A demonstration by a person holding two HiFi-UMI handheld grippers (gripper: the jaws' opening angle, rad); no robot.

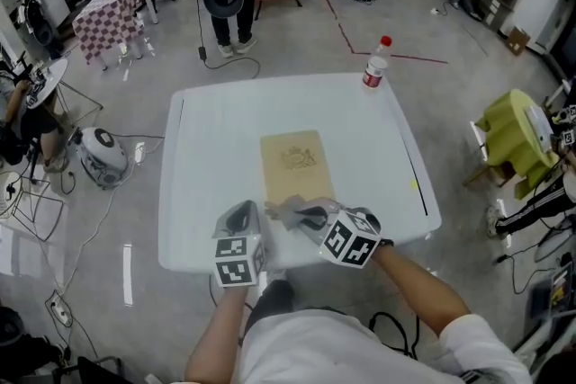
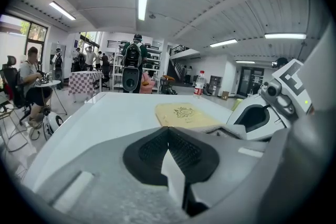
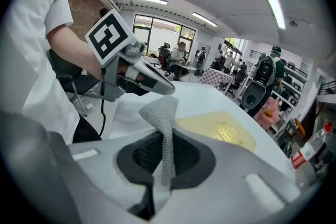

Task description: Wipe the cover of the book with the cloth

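no legible text, book [image 1: 292, 165] cover emblem unreadable (gold, too small), bottle [image 1: 375, 67] label blurred

Both arms reach up from the bottom edge of the head view. The left forearm [image 1: 219, 333] is nearly vertical, and the right forearm [image 1: 421, 279] slants in from the lower right. The left tool [image 1: 245, 213] and right tool [image 1: 310, 215] sit side by side at lower centre, close together. The left tool's jaws are pressed together with nothing between them. The right tool's jaws pinch a grey cloth [image 3: 164, 113].
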